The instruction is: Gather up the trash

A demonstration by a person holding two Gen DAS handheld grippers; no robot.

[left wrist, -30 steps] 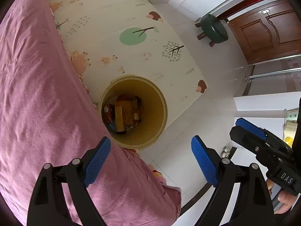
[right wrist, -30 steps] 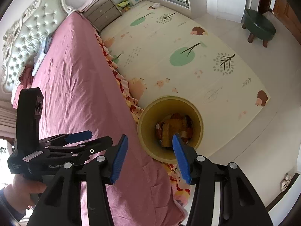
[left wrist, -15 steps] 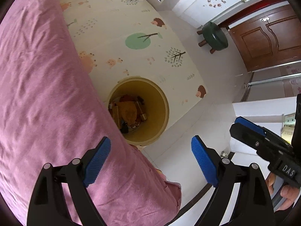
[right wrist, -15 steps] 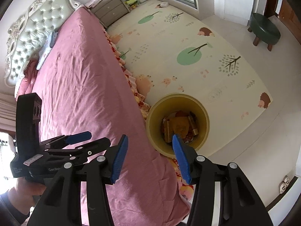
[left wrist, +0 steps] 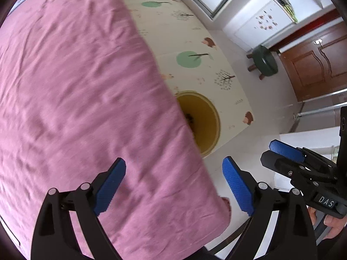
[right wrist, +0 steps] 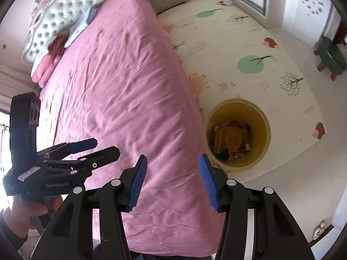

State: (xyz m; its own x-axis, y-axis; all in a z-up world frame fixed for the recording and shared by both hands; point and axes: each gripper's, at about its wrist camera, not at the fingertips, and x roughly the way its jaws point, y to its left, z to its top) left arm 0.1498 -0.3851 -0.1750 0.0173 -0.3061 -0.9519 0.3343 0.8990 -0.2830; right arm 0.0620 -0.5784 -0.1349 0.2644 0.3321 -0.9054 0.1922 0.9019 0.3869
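Note:
A yellow trash bin (right wrist: 263,130) stands on the play mat beside the bed; several wrappers and scraps (right wrist: 232,139) lie in it. In the left wrist view the bin (left wrist: 208,121) is half hidden behind the bed's edge. My left gripper (left wrist: 174,186) is open and empty above the pink bedspread near the bed's corner; it also shows in the right wrist view (right wrist: 95,147). My right gripper (right wrist: 172,181) is open and empty over the bed's edge, left of the bin; it also shows in the left wrist view (left wrist: 282,151).
A pink bedspread (right wrist: 117,91) covers the bed, with a tufted headboard (right wrist: 54,15) and pillows at the far end. A patterned play mat (right wrist: 245,49) lies on the floor. A green stool (right wrist: 330,56) stands near a brown door (left wrist: 314,65).
Both grippers have drawn back and leftward from the bin toward the bed. The bin now sits farther off, and the bedspread fills more of both views. Both stay open.

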